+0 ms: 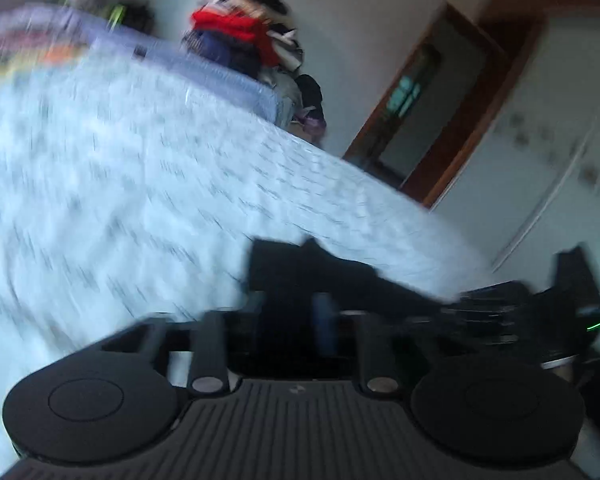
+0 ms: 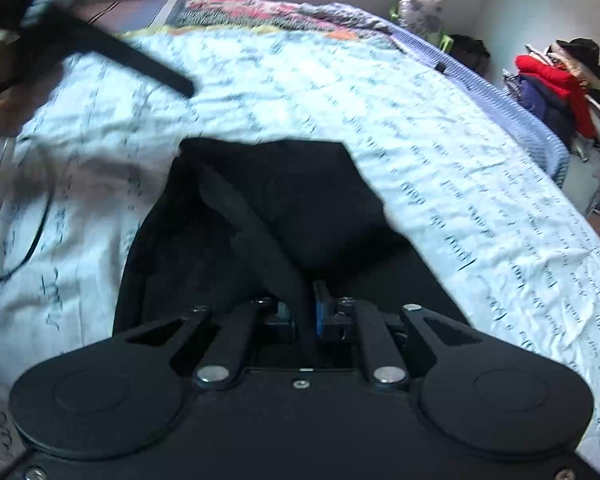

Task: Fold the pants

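While we look along the right gripper (image 2: 300, 304), we see its blue-padded jaws drawn narrow and clamped on a fold of the black pants (image 2: 276, 204). From that pinch the dark cloth spreads forward and to both sides of the tongs, lying bunched on the pale printed bedsheet (image 2: 440, 140). A thick band of the fabric runs diagonally away from the jaws toward the upper left.

Up in that view's top left corner we find the left gripper (image 2: 100, 56), a long black finger stretched over the sheet, well apart from the pants and with nothing between its fingers.

Its own camera is badly blurred, so we cannot tell from it how wide those jaws stand. Dark shapes cross its lower right; we cannot say what they are.
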The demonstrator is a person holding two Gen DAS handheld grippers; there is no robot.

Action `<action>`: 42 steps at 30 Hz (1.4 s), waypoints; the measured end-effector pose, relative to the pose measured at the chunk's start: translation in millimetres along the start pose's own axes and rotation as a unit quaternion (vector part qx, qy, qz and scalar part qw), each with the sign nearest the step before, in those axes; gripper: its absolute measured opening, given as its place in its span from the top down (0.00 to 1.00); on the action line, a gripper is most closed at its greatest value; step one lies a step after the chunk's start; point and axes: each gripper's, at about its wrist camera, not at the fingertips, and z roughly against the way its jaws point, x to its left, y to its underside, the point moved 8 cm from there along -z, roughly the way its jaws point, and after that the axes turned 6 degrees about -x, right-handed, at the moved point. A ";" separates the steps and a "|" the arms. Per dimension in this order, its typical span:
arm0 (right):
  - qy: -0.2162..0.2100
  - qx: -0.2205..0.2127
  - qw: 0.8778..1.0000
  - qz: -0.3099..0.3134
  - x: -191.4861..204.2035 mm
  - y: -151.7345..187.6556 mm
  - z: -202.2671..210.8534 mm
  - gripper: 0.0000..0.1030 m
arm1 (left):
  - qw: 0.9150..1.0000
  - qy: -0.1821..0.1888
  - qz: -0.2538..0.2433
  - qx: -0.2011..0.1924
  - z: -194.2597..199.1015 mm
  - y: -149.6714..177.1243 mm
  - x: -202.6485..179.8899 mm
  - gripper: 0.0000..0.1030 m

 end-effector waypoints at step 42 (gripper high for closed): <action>0.054 -0.005 0.996 0.065 103.9 14.1 8.7 0.84 | 0.980 -0.161 -0.059 0.097 -60.8 37.9 3.7 0.71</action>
